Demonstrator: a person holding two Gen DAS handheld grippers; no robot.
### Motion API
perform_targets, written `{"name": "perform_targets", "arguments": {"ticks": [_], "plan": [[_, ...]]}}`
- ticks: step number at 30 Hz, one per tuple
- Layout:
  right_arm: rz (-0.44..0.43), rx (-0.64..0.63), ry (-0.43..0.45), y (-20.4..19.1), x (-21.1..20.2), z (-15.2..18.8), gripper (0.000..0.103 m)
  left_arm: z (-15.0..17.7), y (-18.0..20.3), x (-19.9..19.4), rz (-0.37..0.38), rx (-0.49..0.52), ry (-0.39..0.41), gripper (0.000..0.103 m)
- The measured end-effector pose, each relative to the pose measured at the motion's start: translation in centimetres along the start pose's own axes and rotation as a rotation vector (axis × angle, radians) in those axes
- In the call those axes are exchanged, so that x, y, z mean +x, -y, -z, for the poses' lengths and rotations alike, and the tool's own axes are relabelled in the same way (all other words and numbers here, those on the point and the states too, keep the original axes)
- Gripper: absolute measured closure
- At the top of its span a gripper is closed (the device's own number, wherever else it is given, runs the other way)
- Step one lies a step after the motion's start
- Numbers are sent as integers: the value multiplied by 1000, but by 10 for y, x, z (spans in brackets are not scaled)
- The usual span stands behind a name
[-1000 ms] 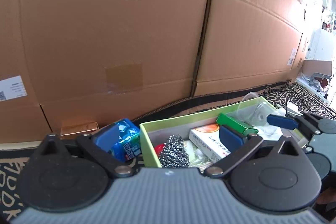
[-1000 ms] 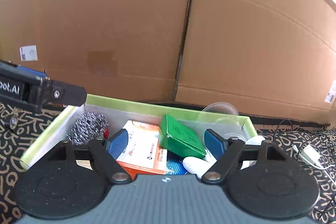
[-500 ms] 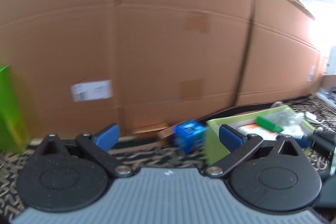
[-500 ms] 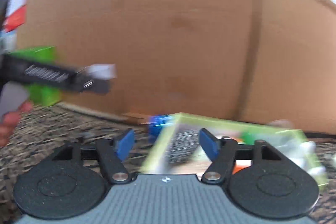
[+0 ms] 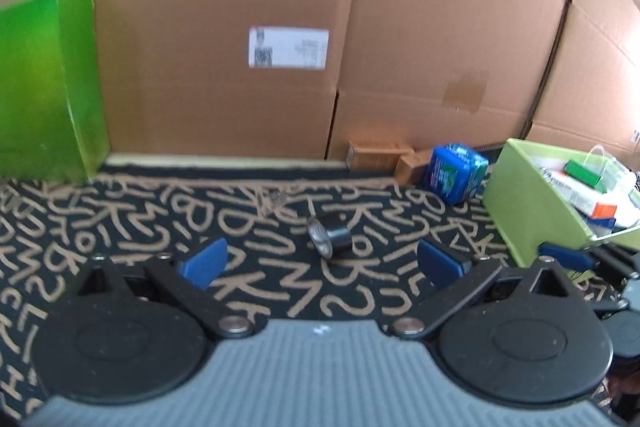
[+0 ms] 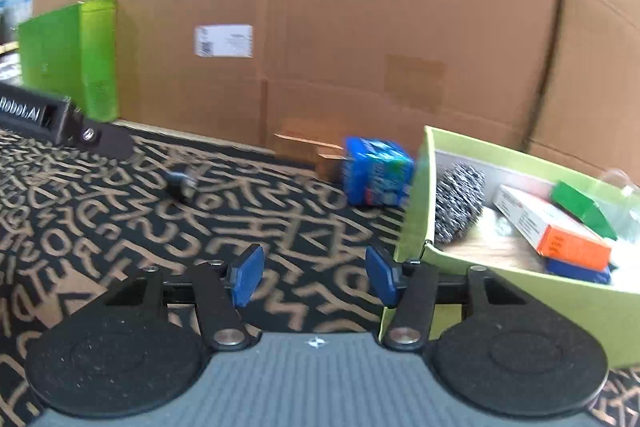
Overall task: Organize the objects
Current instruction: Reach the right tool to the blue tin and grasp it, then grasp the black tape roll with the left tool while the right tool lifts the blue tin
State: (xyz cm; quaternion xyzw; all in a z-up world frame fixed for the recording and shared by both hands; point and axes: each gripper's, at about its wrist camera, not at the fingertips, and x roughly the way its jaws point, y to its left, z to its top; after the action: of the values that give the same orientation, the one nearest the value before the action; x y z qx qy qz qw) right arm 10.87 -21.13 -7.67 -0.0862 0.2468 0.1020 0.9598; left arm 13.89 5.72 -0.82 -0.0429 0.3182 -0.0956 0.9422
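A light green open box stands at the right and holds a steel scourer, a white and orange carton, a green packet and more. A small black cylinder lies on the patterned cloth, just ahead of my open, empty left gripper. It also shows in the right wrist view. A blue packet sits by the box's left wall. My right gripper is open and empty beside the box's near left corner.
Large cardboard boxes form a wall behind. A tall bright green box stands at the far left. Small brown cartons lie at the wall's foot. The left gripper's body crosses the right wrist view.
Both grippers have swung left, away from above the green box, over the patterned cloth. The black cylinder and the tall green box have come into view. Both stay open.
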Motion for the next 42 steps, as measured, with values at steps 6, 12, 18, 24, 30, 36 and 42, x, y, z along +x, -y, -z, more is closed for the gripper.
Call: {"name": "perform_targets", "arguments": {"ticks": [6, 12, 18, 24, 30, 36, 42], "plan": [[202, 105, -64, 30, 2, 8, 39, 7, 6, 19, 16, 56, -19, 0], [98, 85, -17, 19, 4, -4, 37, 8, 10, 35, 57, 82, -34, 5], [102, 13, 46, 9, 52, -48, 28, 10, -1, 46, 59, 76, -61, 11], [150, -25, -20, 17, 113, -68, 28, 3, -5, 61, 72, 54, -68, 14], [109, 58, -29, 27, 115, -62, 36, -9, 4, 84, 75, 55, -74, 30], [79, 33, -2, 23, 71, -42, 36, -14, -5, 106, 77, -7, -125, 67], [17, 51, -40, 20, 31, -22, 36, -5, 0, 92, 150, 30, -175, 85]]}}
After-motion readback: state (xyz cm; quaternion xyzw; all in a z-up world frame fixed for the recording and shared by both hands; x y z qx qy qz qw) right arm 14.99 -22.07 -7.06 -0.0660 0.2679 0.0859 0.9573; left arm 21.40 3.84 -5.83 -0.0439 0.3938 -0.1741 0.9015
